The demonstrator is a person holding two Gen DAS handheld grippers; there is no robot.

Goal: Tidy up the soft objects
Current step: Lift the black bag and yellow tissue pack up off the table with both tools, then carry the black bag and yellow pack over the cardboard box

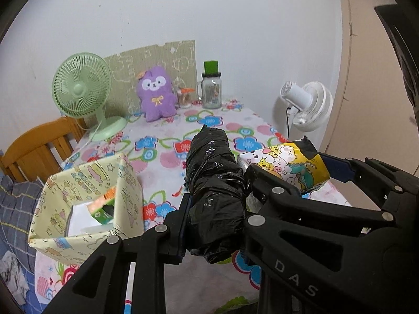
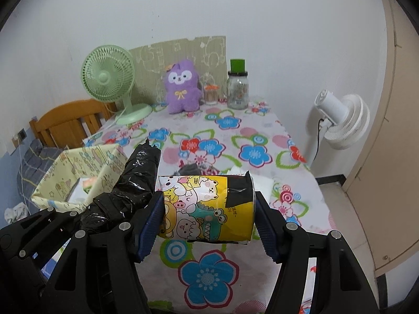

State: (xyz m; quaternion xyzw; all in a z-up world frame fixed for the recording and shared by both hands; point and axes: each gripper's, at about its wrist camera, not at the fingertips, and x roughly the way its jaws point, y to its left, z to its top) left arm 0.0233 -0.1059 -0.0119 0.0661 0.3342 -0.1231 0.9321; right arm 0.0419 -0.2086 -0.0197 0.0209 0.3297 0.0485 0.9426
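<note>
Left wrist view: the floral tabletop point(image 1: 209, 130) is seen, with a cream paper box point(image 1: 86, 204) at eight o'clock. A black plastic-wrapped bundle point(image 1: 212, 183) is gripped narrowly by the left claw point(image 1: 213, 225) at centre. At three o'clock, a cartoon-printed roll point(image 1: 293, 164) is clamped in the right claw point(image 2: 209, 217), seen raised above the tabletop in the right wrist view.

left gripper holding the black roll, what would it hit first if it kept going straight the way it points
Probably the flowered tablecloth mid-table, short of the purple plush toy; depth is unclear. The left gripper carries its black roll ahead.
</note>
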